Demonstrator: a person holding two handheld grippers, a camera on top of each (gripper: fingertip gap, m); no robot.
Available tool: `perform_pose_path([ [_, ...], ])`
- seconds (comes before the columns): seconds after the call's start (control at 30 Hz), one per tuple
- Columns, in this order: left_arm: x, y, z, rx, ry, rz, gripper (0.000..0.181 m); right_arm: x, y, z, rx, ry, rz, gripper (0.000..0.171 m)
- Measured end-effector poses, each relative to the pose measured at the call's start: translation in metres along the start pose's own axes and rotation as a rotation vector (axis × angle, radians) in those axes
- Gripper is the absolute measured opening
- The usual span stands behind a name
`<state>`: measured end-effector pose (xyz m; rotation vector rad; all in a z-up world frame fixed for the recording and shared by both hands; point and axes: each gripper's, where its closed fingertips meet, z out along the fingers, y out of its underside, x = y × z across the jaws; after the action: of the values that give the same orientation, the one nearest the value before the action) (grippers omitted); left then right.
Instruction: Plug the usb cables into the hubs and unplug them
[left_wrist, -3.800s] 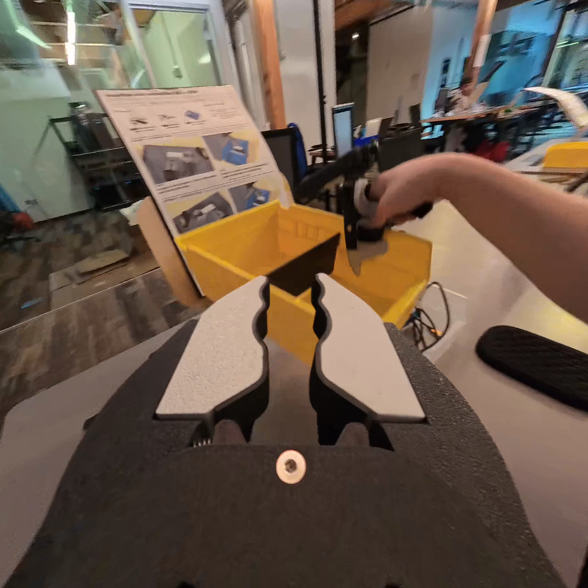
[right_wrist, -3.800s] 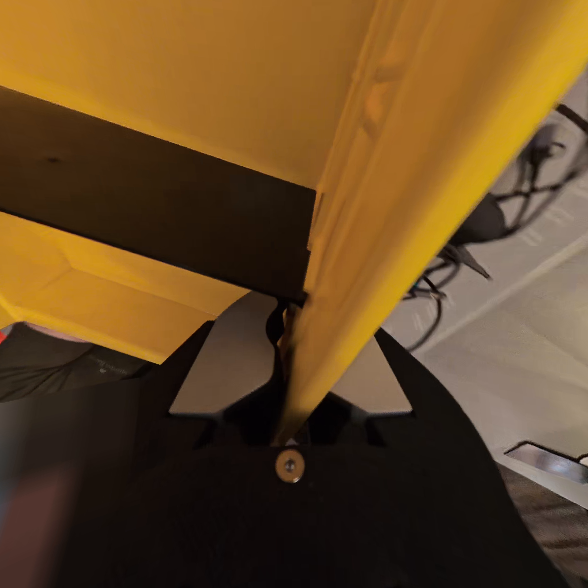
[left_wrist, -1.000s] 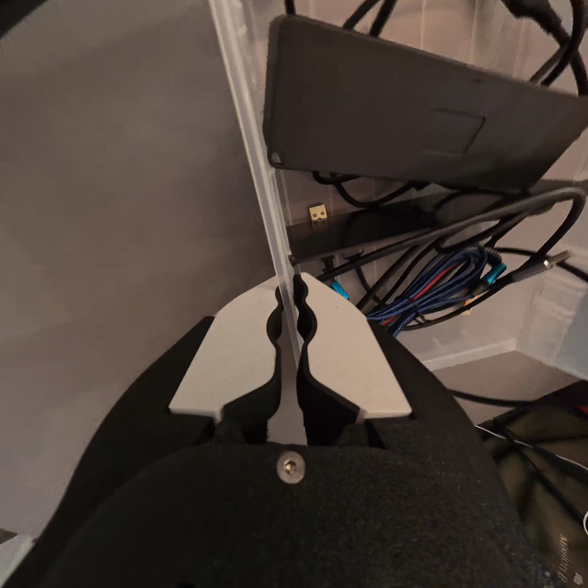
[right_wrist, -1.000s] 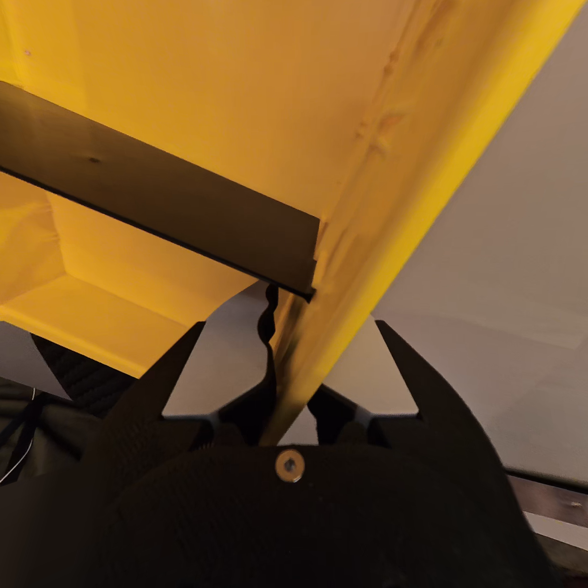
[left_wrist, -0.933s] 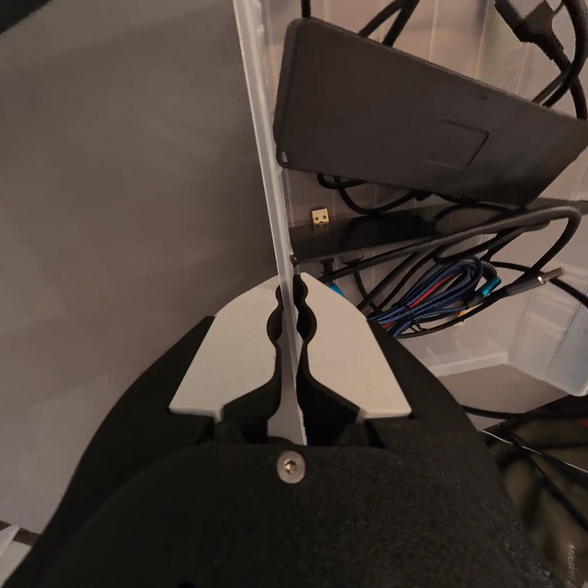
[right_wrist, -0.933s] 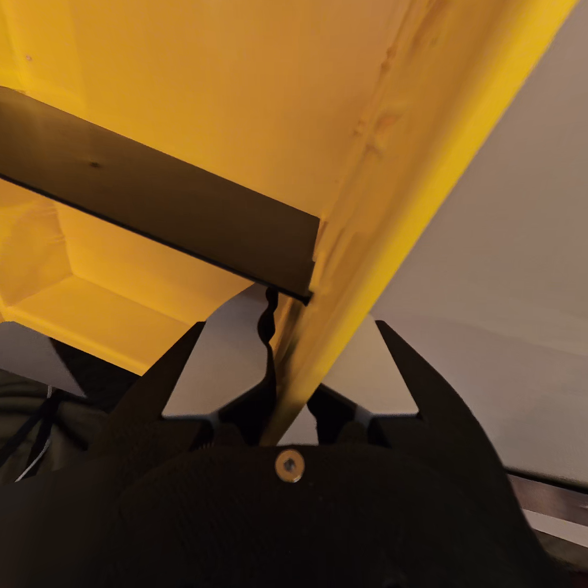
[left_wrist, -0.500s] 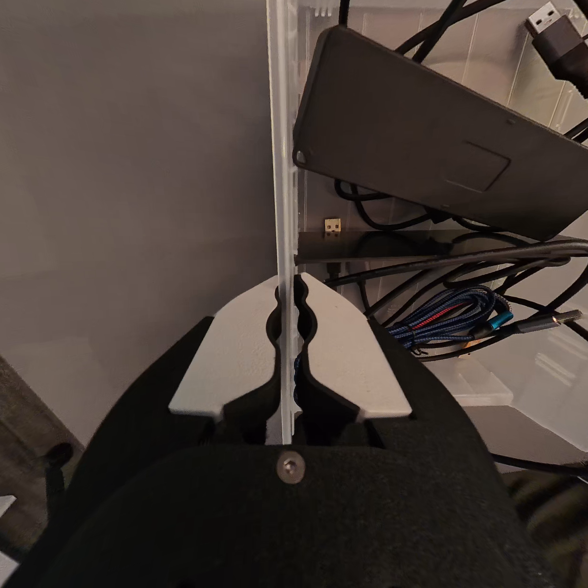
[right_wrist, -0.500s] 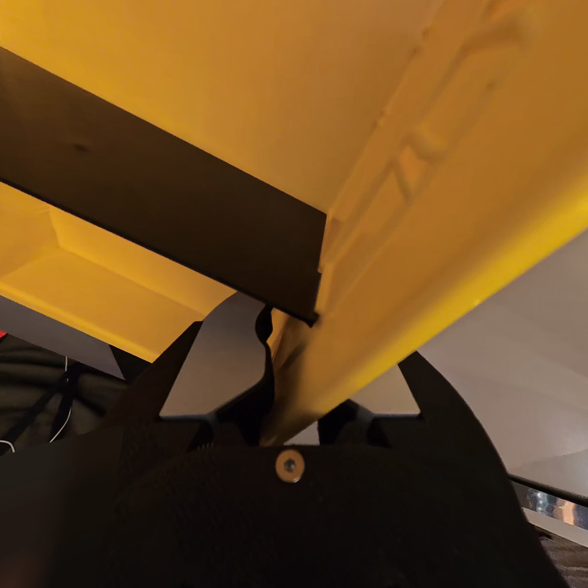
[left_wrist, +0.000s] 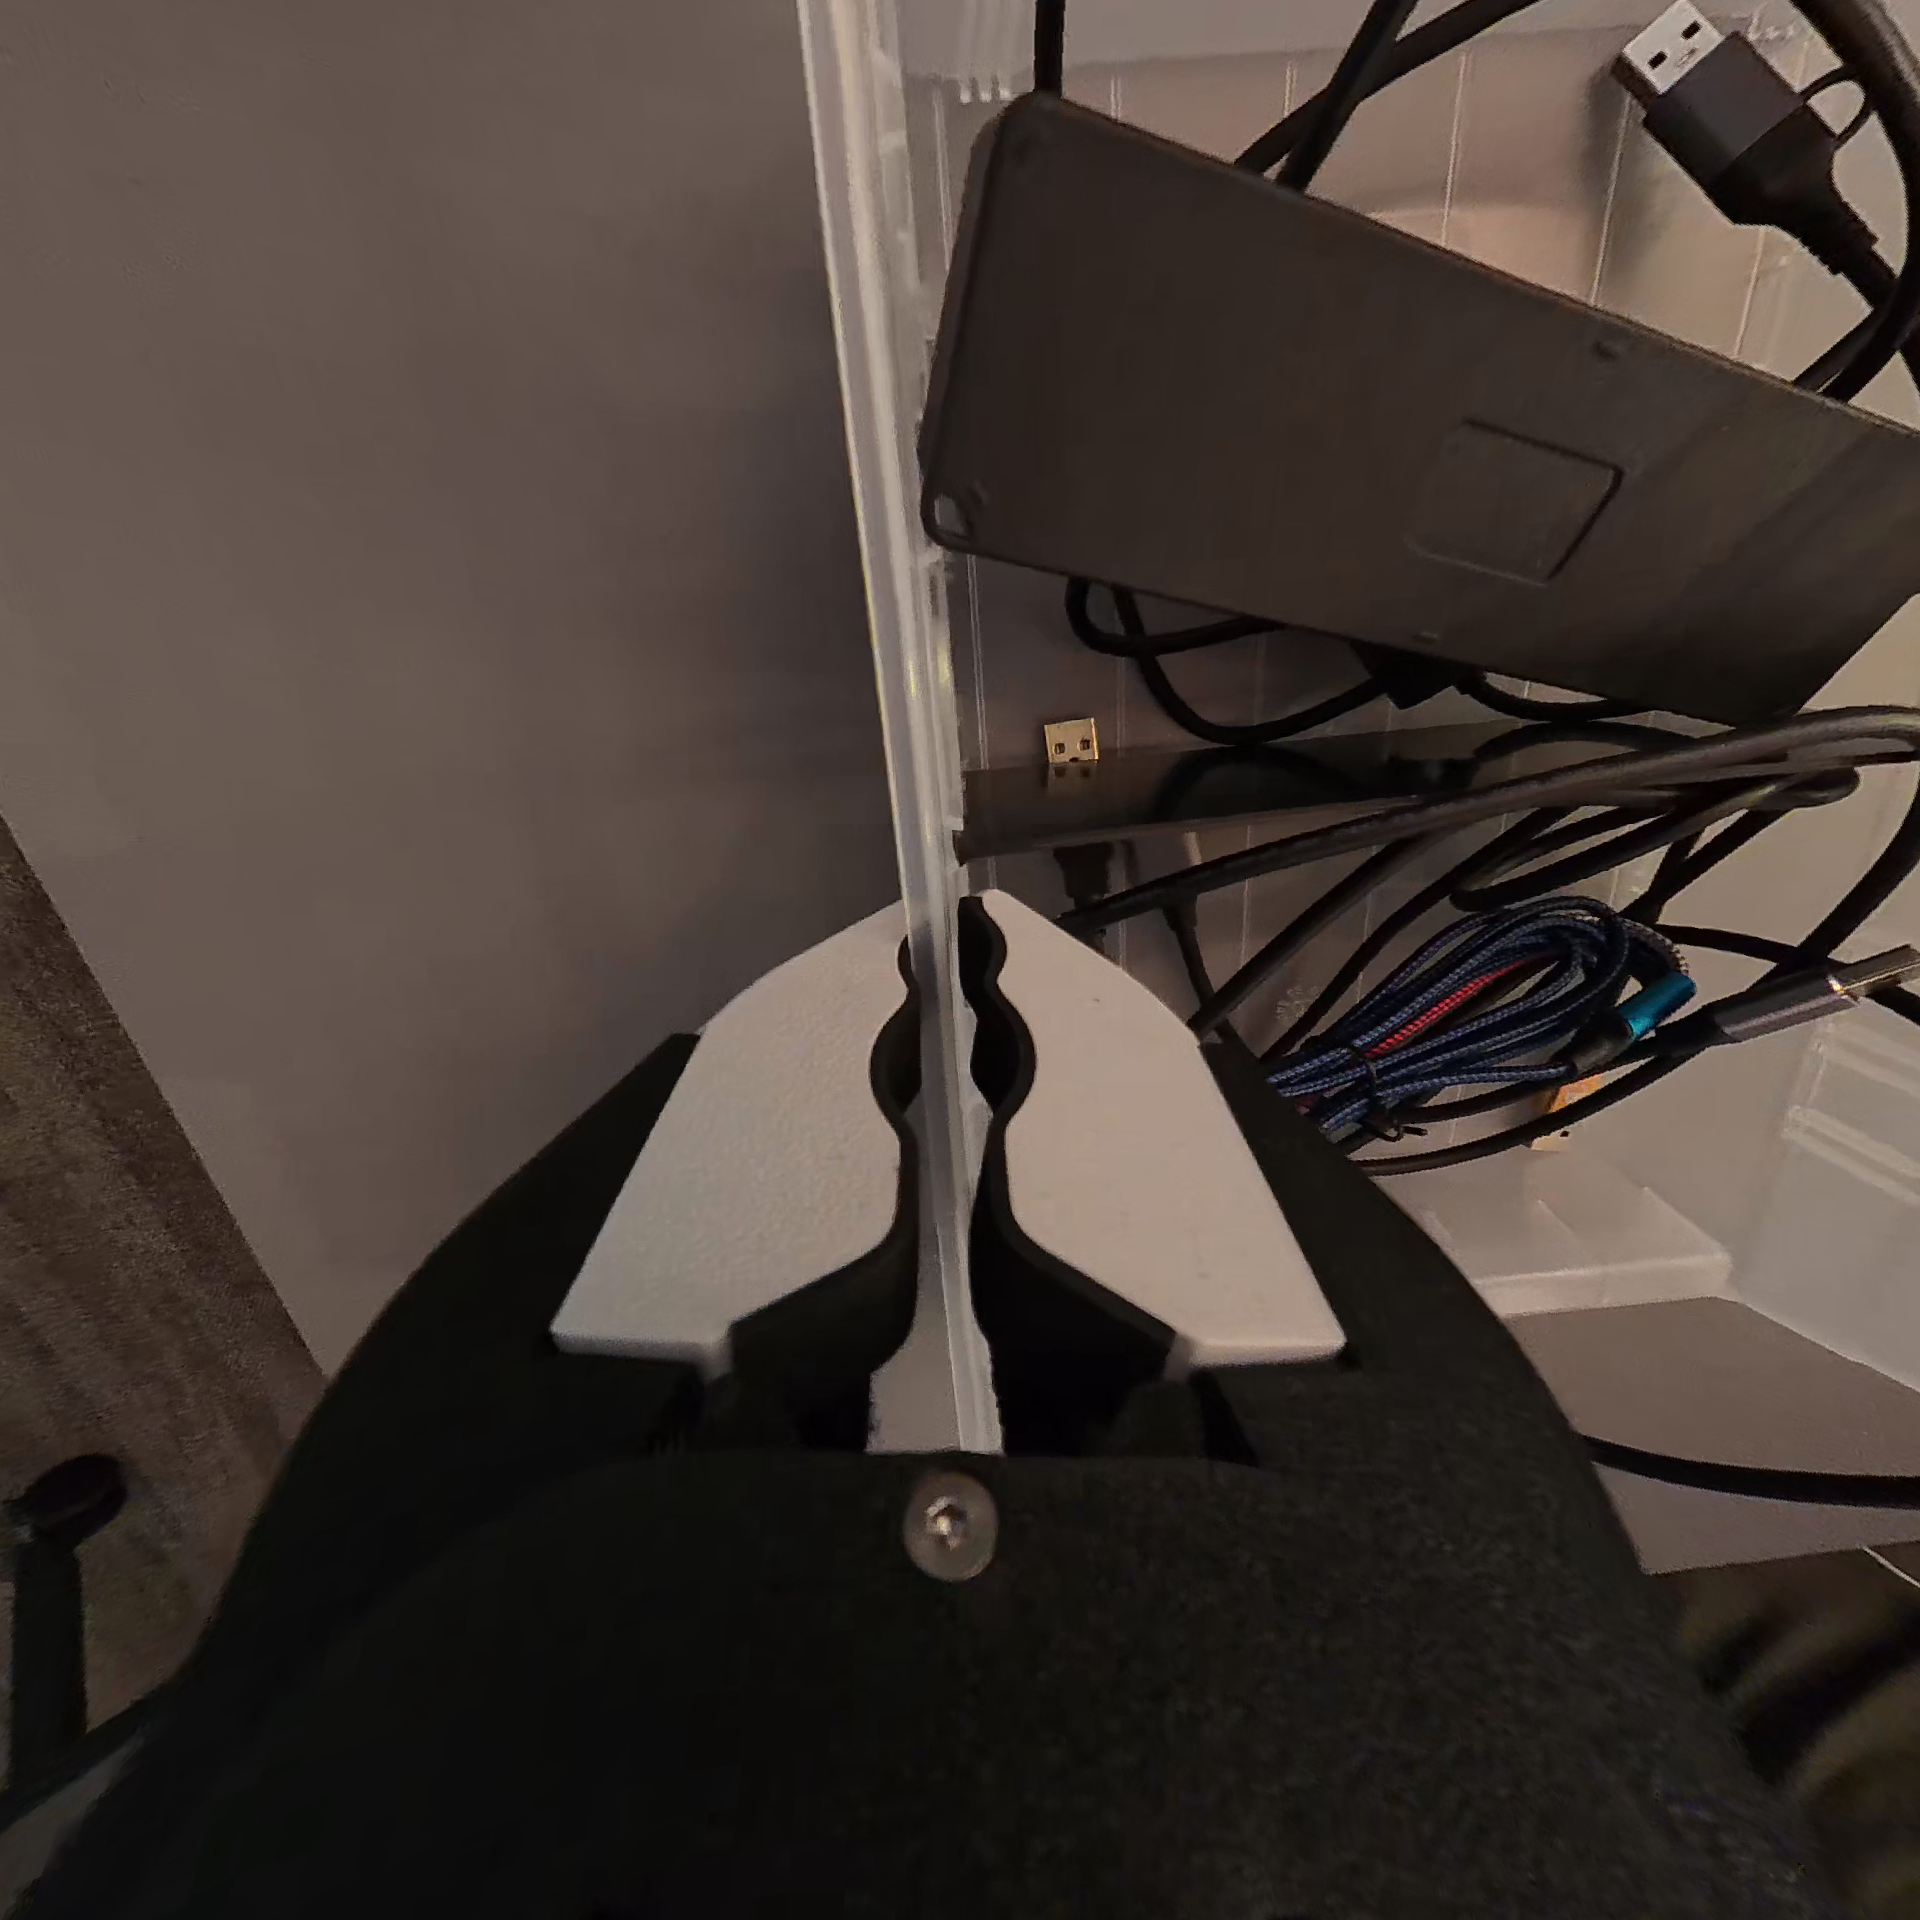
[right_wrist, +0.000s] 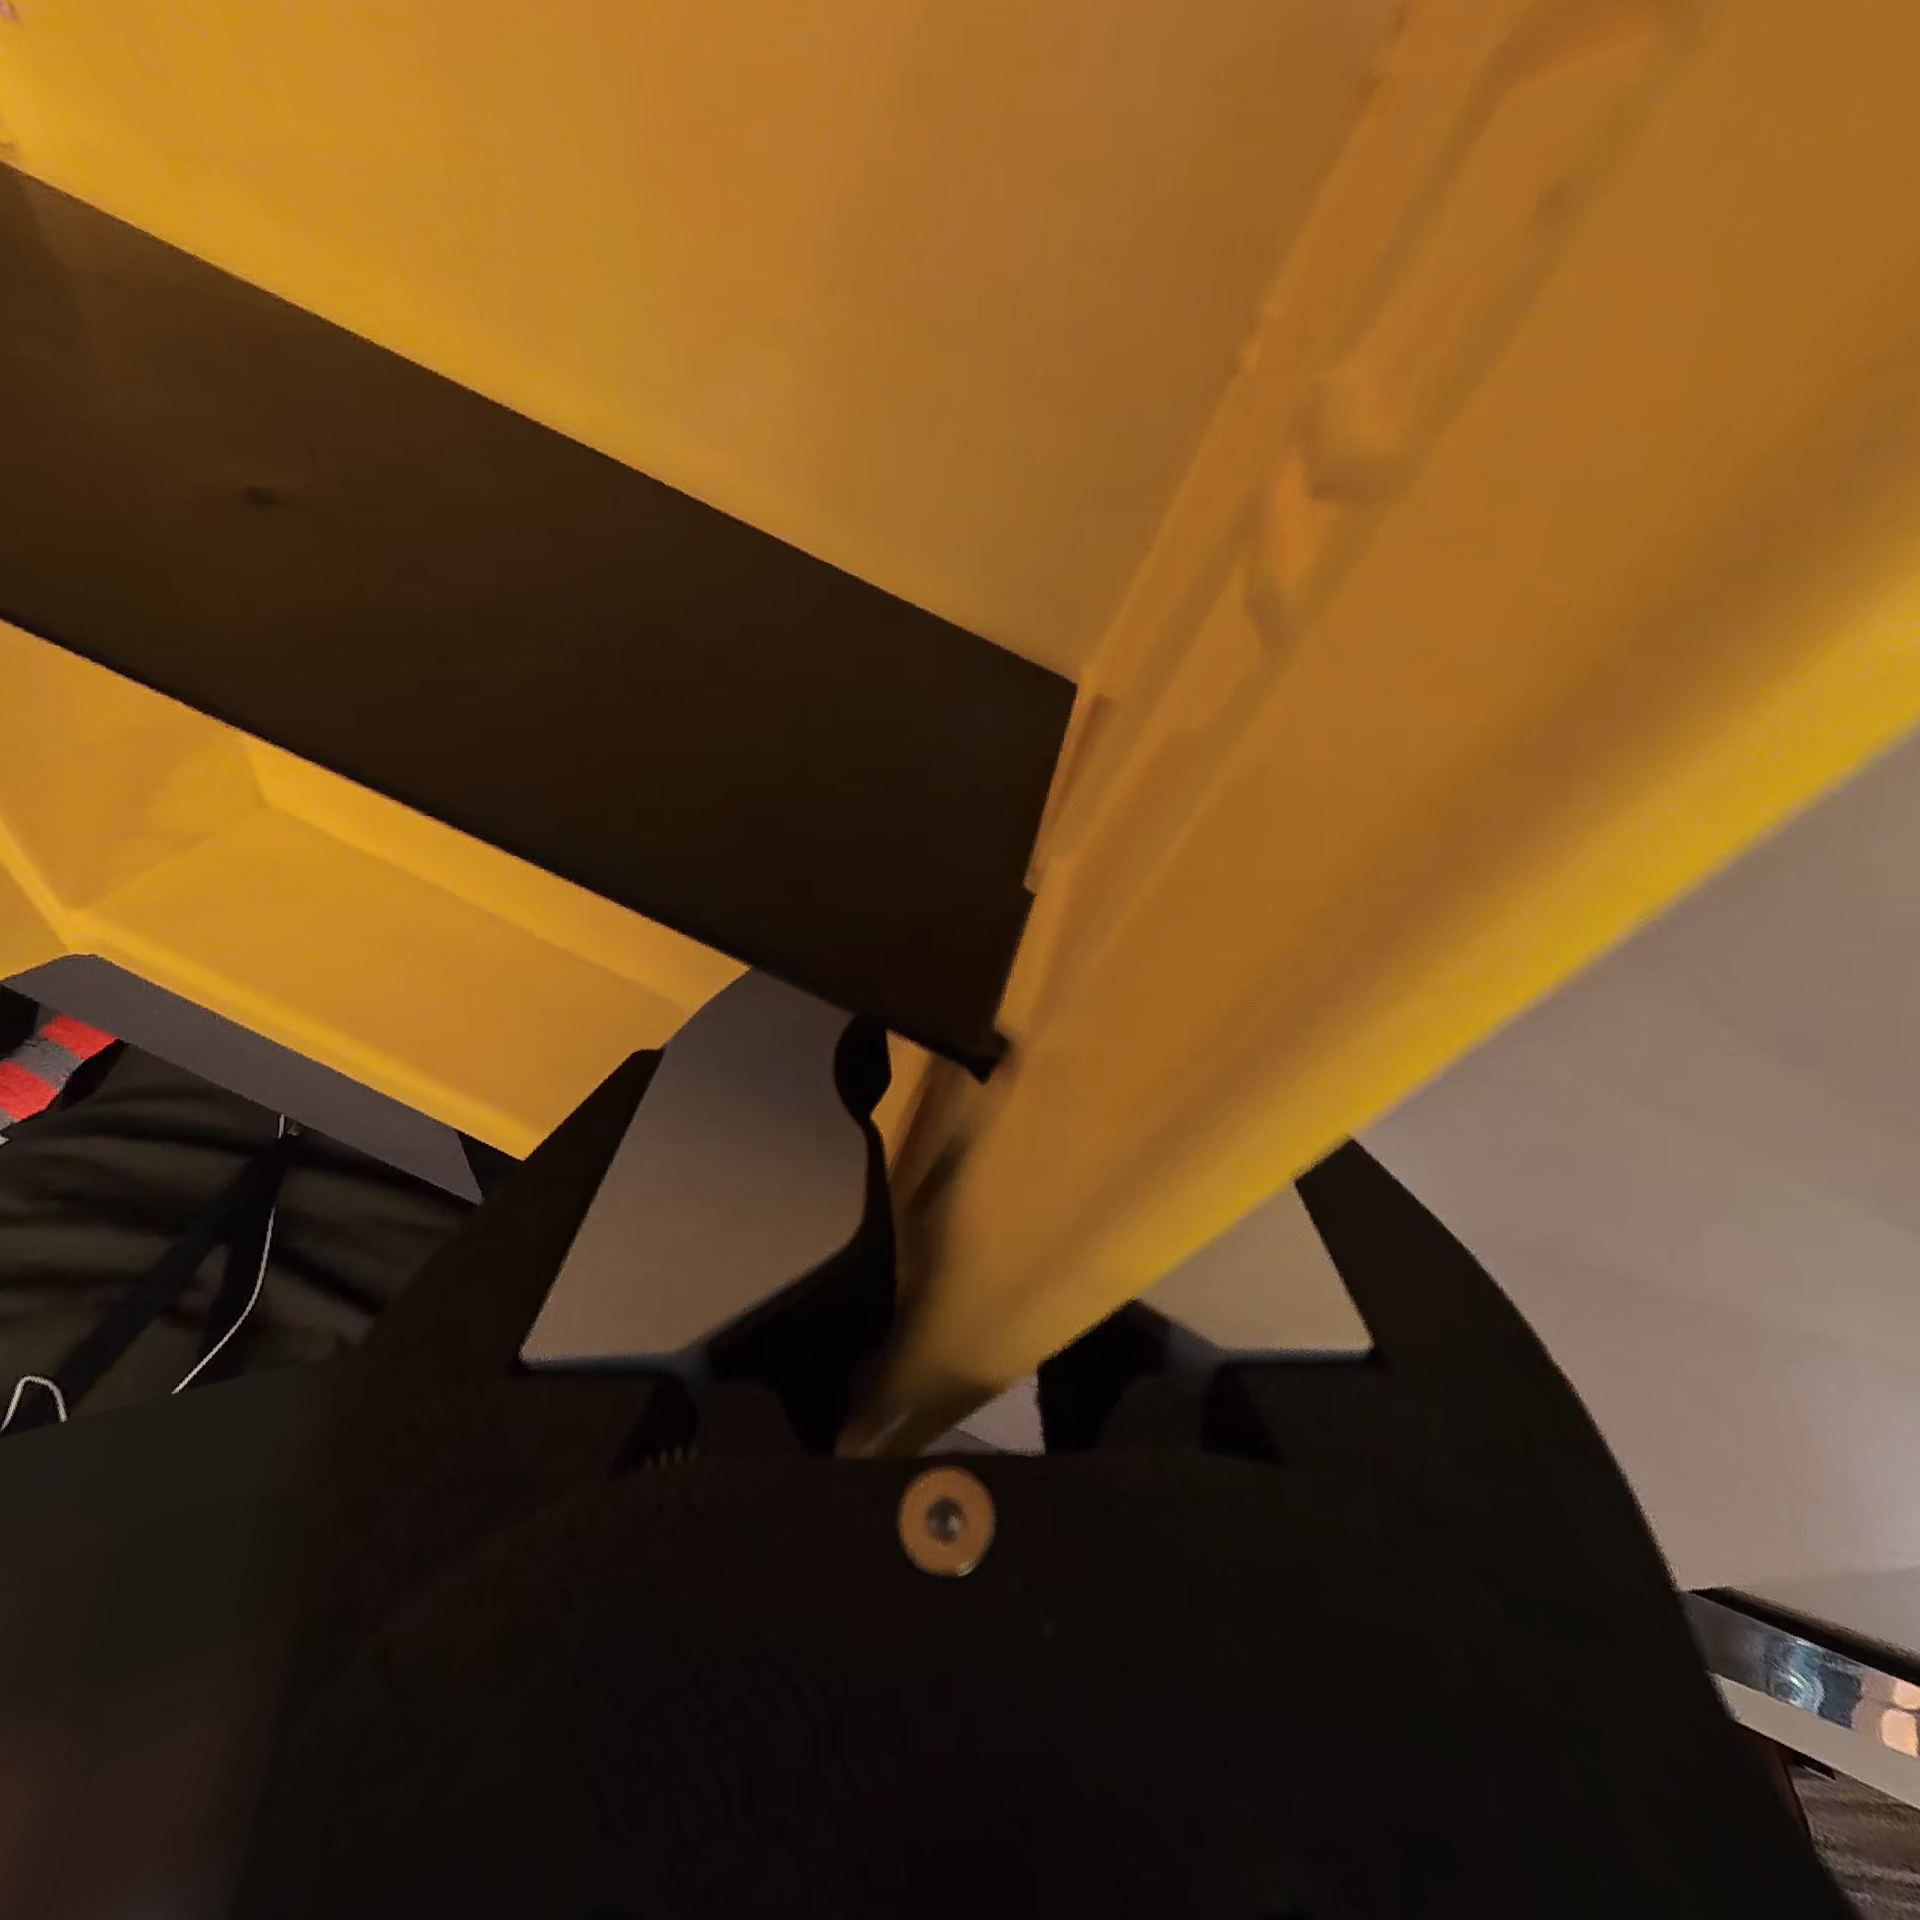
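Observation:
My left gripper (left_wrist: 938, 925) is shut on the side wall of a clear plastic bin (left_wrist: 883, 520). Inside the bin lie a flat dark grey hub (left_wrist: 1351, 436), a black divider plate (left_wrist: 1299, 790), tangled black cables (left_wrist: 1351, 883), a coil of blue and red braided cable (left_wrist: 1475, 1008), a grey USB-C plug (left_wrist: 1829, 987) and a black USB-A plug (left_wrist: 1704, 73). My right gripper (right_wrist: 935, 1049) is shut on the side wall of a yellow bin (right_wrist: 1247, 935), which has a black divider (right_wrist: 540, 665) across it and shows nothing inside.
Grey tabletop (left_wrist: 416, 520) lies left of the clear bin, with its edge and carpet floor (left_wrist: 94, 1143) at lower left. In the right wrist view grey tabletop (right_wrist: 1683, 1195) lies right of the yellow bin, with a metal strip (right_wrist: 1808, 1683) at lower right and dark clothing (right_wrist: 156, 1195) at lower left. One gripper's finger ends stand about 70 cm off the other's.
My left gripper went from open near the yellow bin to shut on the clear bin's wall. Over the last second the clear bin has swung in view; the yellow bin has shifted a little.

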<state>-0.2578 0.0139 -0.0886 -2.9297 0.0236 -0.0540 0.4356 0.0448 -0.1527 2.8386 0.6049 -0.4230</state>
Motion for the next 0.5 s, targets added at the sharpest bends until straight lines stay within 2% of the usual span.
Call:
perform_pose_path([
  [0.2, 0.0, -0.001, 0.001, 0.043, -0.023, 0.023, 0.006, -0.003, -0.001, 0.001, 0.027, -0.058, 0.039, 0.025],
  [0.37, -0.001, -0.002, 0.002, 0.101, -0.062, 0.09, 0.009, 0.003, 0.001, -0.002, 0.034, -0.004, 0.059, 0.027],
  [0.5, 0.007, -0.006, 0.001, 0.162, 0.03, 0.042, 0.021, 0.009, -0.004, -0.017, 0.121, 0.051, 0.089, 0.028],
])
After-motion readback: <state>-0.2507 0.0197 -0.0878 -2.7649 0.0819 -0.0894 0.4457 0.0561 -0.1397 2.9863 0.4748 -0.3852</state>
